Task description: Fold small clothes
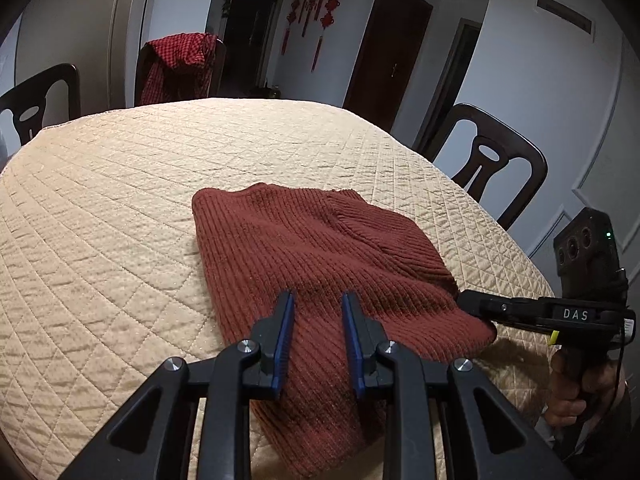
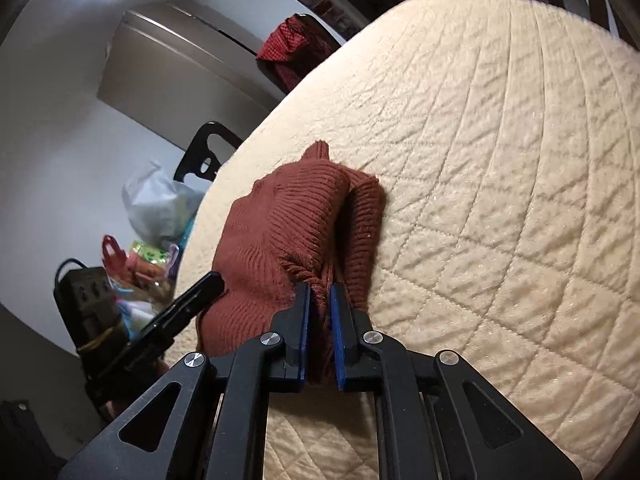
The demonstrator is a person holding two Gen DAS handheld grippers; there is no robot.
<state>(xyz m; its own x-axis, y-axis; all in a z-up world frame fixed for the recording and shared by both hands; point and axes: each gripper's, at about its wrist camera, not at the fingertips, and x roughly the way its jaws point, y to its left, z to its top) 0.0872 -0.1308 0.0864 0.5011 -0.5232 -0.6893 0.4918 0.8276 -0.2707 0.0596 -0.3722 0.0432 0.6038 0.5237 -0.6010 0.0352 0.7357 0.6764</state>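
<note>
A rust-red ribbed knit garment (image 1: 316, 256) lies folded on the cream quilted tablecloth (image 1: 120, 208). My left gripper (image 1: 318, 298) is open, its blue-padded fingers just above the garment's near part. My right gripper (image 2: 320, 290) is shut on a bunched edge of the garment (image 2: 288, 220). In the left wrist view the right gripper (image 1: 464, 300) comes in from the right and grips the garment's right edge. In the right wrist view the left gripper's finger (image 2: 188, 300) shows at the garment's left side.
Dark wooden chairs (image 1: 492, 160) stand around the table; one (image 1: 176, 68) has a red checked cloth over its back. Plastic bags and packages (image 2: 152, 216) sit beyond the table edge in the right wrist view.
</note>
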